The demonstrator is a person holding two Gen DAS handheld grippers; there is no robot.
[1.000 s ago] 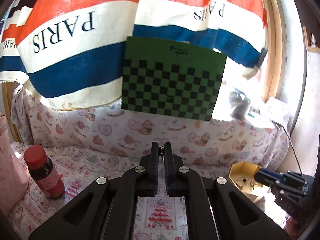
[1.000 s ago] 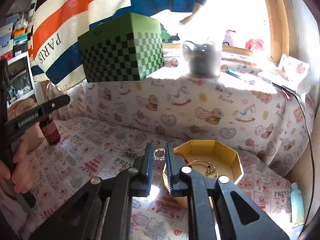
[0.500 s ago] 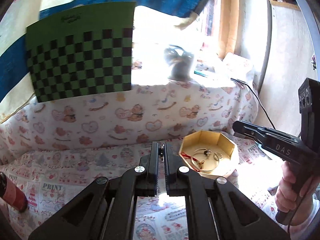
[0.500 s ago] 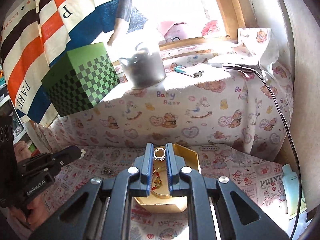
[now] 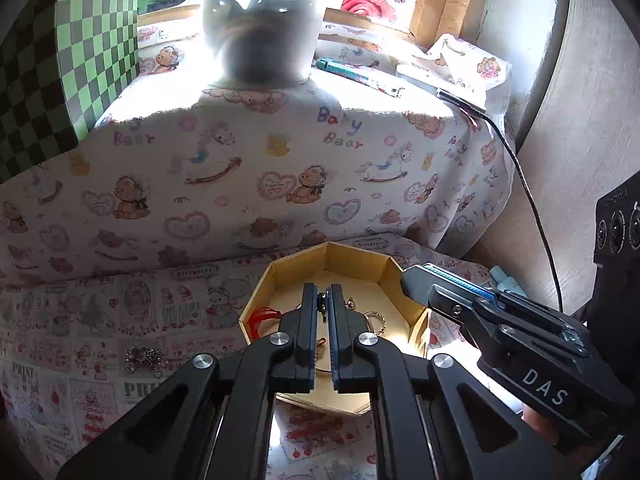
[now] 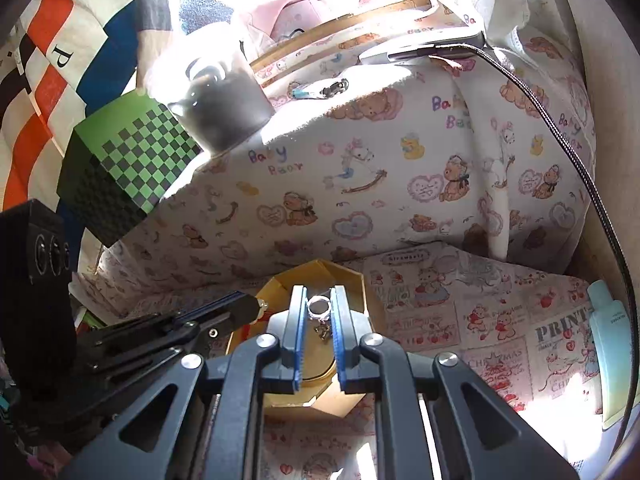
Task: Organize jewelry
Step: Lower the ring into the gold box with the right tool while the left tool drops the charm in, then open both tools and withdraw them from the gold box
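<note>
A yellow octagonal box (image 5: 340, 252) (image 6: 276, 282) sits on the printed cloth with a gold chain (image 5: 376, 322) and a red cord (image 5: 264, 316) inside. My left gripper (image 5: 322, 300) hovers over the box, shut on a small dark jewelry piece (image 5: 321, 304). My right gripper (image 6: 319, 304) also hangs above the box, shut on a silver ring (image 6: 319, 306). The right gripper's tip (image 5: 416, 280) shows at the box's right rim in the left wrist view. A silver brooch (image 5: 141, 357) lies on the cloth to the left of the box.
A cloth-covered ledge (image 5: 280, 160) rises behind the box, bearing a grey pot (image 5: 260, 32), a green checkered box (image 5: 48, 80) and a pen (image 5: 360, 76). A black cable (image 6: 560, 132) runs down the right side. A pale bottle (image 6: 612, 344) lies at right.
Both grippers swung toward the yellow box and now hang over it, each still holding its piece. The views rotated right, away from the striped flag and red-capped bottle.
</note>
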